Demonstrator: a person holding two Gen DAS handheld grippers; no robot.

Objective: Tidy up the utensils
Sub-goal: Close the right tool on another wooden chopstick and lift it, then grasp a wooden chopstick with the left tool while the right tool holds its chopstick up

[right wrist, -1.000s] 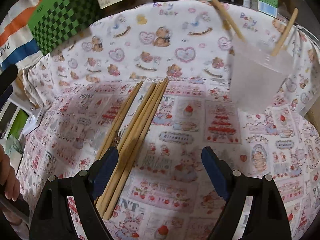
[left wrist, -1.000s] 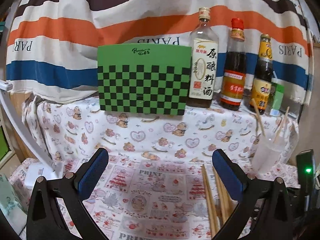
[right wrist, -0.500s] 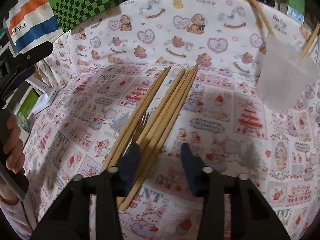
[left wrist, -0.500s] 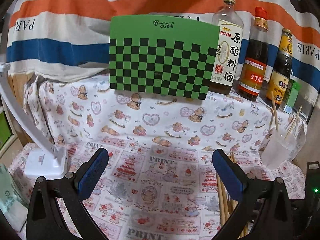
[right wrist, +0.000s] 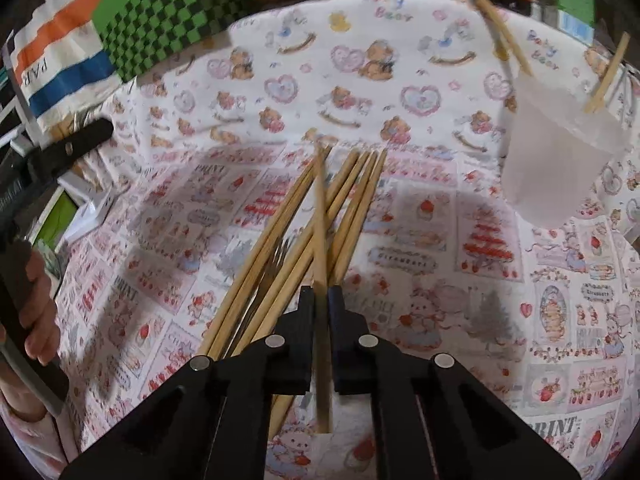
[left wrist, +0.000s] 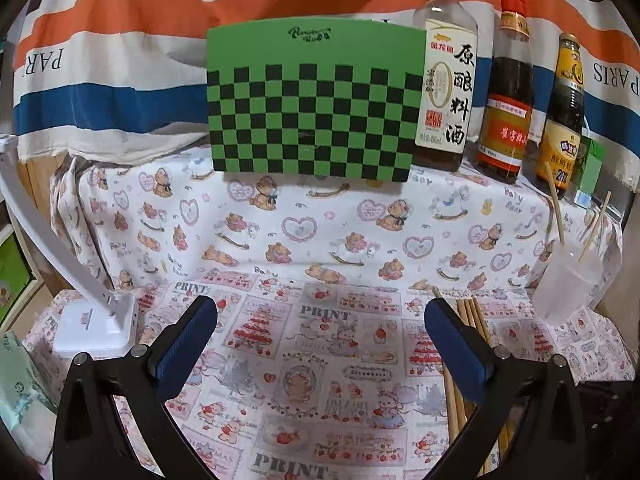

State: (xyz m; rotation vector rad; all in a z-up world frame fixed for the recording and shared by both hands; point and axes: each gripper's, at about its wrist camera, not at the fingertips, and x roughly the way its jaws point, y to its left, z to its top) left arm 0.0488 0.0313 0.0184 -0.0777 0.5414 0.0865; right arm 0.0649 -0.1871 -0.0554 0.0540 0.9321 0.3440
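One chopstick [right wrist: 320, 216] got pinched as the right claw [right wrist: 320, 300] closed from spread; left claw [left wrist: 320, 344] stayed spread

Bamboo chopsticks [right wrist: 280, 248] lie bundled mid-tabletop; one chopstick [right wrist: 320, 216] is raised across them. Frosted cup [right wrist: 560, 160] near the right edge holds three, leaning.

Black left tool [left wrist: 320, 344], blue pads [left wrist: 186, 346], silver screws, pale sleeve [right wrist: 24, 432]

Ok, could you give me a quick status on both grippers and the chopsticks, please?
Right gripper just closed on one chopstick. Left gripper open, empty. Cup path unobstructed.
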